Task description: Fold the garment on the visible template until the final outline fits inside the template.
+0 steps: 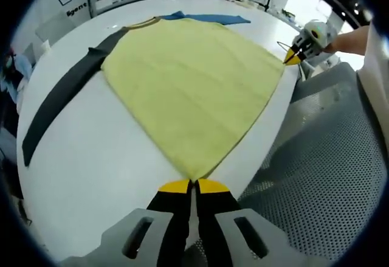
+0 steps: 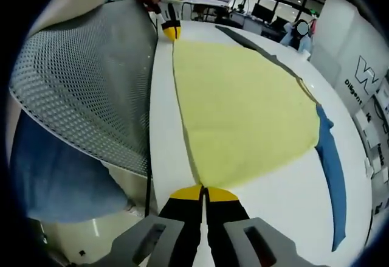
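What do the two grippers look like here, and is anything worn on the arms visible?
Both grippers, left and right, have black jaws with yellow tips rising from grey bodies with slotted openings. Seen from the other view, each carries a white housing behind its yellow tips. The arm behind each shows no sleeve.

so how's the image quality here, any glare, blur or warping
Left gripper view: strong fisheye bends the white table edge; bright glare at upper right washes out the background; the yellow shirt with one dark and one blue sleeve looks sharp. Right gripper view: same bowing, even lighting, soft at the rim.
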Available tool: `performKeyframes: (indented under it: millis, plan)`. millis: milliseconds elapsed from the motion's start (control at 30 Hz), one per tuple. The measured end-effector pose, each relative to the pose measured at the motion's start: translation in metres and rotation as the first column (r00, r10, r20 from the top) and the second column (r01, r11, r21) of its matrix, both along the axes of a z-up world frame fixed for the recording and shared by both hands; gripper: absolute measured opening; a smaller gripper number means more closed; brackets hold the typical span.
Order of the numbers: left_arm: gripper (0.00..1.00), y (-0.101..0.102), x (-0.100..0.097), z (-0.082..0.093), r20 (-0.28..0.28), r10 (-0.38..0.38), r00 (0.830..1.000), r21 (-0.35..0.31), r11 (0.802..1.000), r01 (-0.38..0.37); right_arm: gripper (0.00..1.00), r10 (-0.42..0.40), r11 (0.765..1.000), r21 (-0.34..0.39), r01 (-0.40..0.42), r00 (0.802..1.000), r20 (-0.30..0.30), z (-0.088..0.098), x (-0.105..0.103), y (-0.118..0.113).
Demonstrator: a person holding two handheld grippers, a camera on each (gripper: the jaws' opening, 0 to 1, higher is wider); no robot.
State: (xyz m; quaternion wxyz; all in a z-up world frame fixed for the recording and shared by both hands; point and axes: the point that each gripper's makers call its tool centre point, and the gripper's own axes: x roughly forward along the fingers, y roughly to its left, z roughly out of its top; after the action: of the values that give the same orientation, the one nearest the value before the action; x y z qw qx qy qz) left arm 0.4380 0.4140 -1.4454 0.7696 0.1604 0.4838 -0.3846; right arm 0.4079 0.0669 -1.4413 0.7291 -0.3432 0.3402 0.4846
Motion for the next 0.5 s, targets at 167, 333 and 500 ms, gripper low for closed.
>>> performKeyframes:
  millis: [167, 333, 500]
  plan:
    - [0.01, 0.001, 0.000, 0.003, -0.005, 0.009, 1.000, -0.010, 1.000, -0.009, 0.00, -0.010, 1.000, 0.015, 0.010, 1.000, -0.011, 0.002, -0.002, -0.001]
    - [0.06, 0.003, 0.003, 0.010, 0.007, 0.035, 0.999, -0.034, 0.999, -0.034, 0.01, -0.030, 0.999, 0.032, 0.030, 0.999, -0.012, 0.008, 0.001, -0.004]
    - [0.09, 0.007, 0.008, 0.018, 0.015, 0.064, 0.998, -0.066, 0.996, -0.063, 0.03, -0.065, 0.997, 0.052, 0.065, 0.998, -0.007, 0.015, 0.009, -0.010]
